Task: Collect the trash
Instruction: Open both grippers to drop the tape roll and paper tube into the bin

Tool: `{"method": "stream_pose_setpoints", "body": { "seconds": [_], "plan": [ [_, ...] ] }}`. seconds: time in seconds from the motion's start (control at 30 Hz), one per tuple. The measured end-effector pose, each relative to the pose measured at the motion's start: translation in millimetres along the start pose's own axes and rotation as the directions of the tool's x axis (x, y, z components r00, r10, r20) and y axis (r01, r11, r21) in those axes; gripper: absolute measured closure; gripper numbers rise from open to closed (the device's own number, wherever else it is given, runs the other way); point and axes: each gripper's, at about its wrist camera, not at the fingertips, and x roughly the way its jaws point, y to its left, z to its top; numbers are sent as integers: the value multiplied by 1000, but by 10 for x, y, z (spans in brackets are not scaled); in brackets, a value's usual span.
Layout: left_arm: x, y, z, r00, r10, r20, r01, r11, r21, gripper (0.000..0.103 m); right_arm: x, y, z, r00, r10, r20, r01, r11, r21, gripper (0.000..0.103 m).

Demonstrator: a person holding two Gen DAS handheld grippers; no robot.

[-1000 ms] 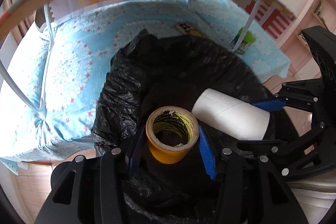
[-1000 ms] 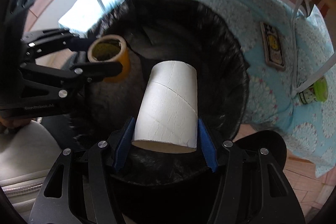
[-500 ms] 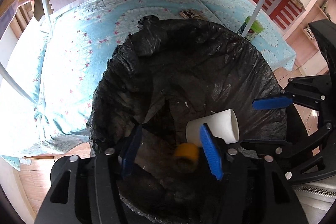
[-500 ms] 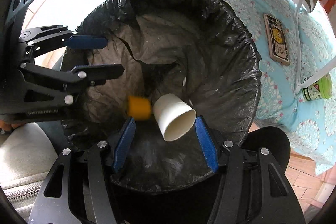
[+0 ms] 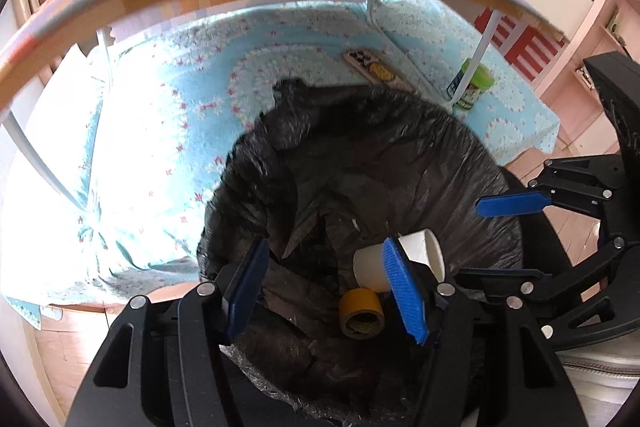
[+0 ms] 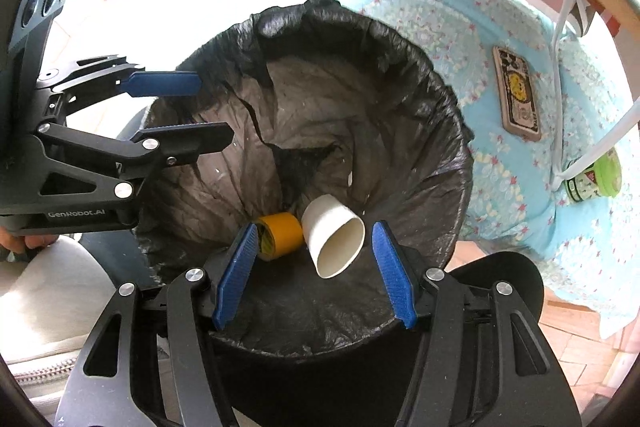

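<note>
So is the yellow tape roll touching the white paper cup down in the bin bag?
Touching. The right wrist view shows the tape roll pressed against the side of the cup, no gap.

You've got a thin, crinkled black plastic bin liner [image 6: 404,75], semi-glossy, dusty inside. The white tube [image 6: 334,235] looks like matt cardboard, smooth; the yellow tape roll [image 6: 280,233] has a slightly shiny smooth wrap. Your left gripper [image 5: 324,287] and right gripper [image 6: 314,277] are matt black plastic with bright metal screws and ribbed blue rubbery pads [image 6: 236,275]. Blue floral cloth [image 5: 160,131] looks soft, quilted. Floor [image 6: 576,343] is wood-look, smooth.
</note>
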Motion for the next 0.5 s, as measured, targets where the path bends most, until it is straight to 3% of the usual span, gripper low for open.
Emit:
{"method": "stream_pose_setpoints", "body": {
  "seconds": [0.27, 0.33, 0.5],
  "plan": [
    [-421, 4, 157, 994, 20, 108, -21, 1000, 5, 46, -305, -36, 73, 996, -10, 93, 10, 1000, 2, 44],
    [-609, 17, 220, 986, 54, 160, -57, 998, 10, 46, -398, -34, 108, 993, -32, 117, 33, 999, -7, 44],
    [-974, 94, 373, 966, 65, 249, -65, 998, -5, 46, -649, -12, 218, 984, -34, 176, 40, 999, -28, 44]
  ]
}}
